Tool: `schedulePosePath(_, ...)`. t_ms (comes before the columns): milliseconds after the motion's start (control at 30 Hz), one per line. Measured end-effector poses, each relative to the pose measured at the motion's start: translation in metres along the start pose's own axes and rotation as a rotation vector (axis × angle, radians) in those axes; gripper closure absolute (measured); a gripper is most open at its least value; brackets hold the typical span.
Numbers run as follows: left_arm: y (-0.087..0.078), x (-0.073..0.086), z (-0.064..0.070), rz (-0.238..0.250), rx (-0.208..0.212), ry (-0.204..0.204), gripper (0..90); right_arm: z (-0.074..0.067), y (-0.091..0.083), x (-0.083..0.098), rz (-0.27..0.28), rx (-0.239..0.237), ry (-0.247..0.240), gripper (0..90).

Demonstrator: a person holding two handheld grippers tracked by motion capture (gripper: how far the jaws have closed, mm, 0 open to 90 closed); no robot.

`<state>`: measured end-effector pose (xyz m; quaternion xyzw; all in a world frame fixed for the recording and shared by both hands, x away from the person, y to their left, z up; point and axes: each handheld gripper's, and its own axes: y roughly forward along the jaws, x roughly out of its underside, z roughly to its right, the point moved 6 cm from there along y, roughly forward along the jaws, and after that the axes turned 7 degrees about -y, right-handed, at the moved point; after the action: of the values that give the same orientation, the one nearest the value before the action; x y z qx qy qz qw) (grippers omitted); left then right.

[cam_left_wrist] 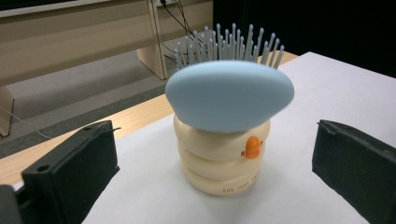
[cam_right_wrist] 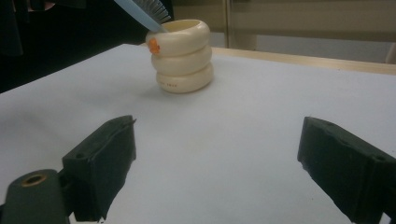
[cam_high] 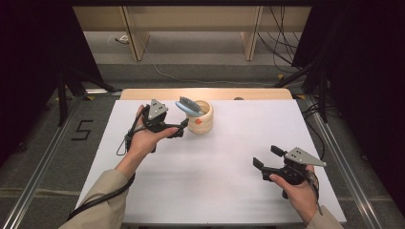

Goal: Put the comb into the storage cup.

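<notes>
A cream ribbed cup (cam_high: 201, 118) (cam_left_wrist: 222, 156) (cam_right_wrist: 183, 56) with an orange mark stands on the white table (cam_high: 215, 157) toward its far side. A light blue hairbrush (cam_high: 187, 106) (cam_left_wrist: 229, 93) (cam_right_wrist: 140, 11) rests in the cup, its head leaning out over the rim toward the left. My left gripper (cam_high: 183, 128) (cam_left_wrist: 215, 172) is open just left of the cup, its jaws wide on either side of it and touching nothing. My right gripper (cam_high: 265, 157) (cam_right_wrist: 215, 163) is open and empty near the front right of the table, pointing toward the cup.
The wooden table edge (cam_high: 205, 93) runs along the far side. Beyond it are wooden furniture legs (cam_high: 136, 43) and cables (cam_high: 282, 47) on the floor. Black stands (cam_high: 62, 90) flank the table, and a "5" mark (cam_high: 82, 130) is on the floor at left.
</notes>
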<state>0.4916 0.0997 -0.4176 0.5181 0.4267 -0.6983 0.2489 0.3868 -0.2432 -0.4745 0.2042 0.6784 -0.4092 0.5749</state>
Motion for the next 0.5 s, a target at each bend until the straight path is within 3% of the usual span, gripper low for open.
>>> schedulePosePath(500, -0.02, 0.017, -0.001, -0.008, 0.014, -0.004, 0.0, 0.0, 0.0, 0.0, 0.001, 0.002, -0.002, 12.3)
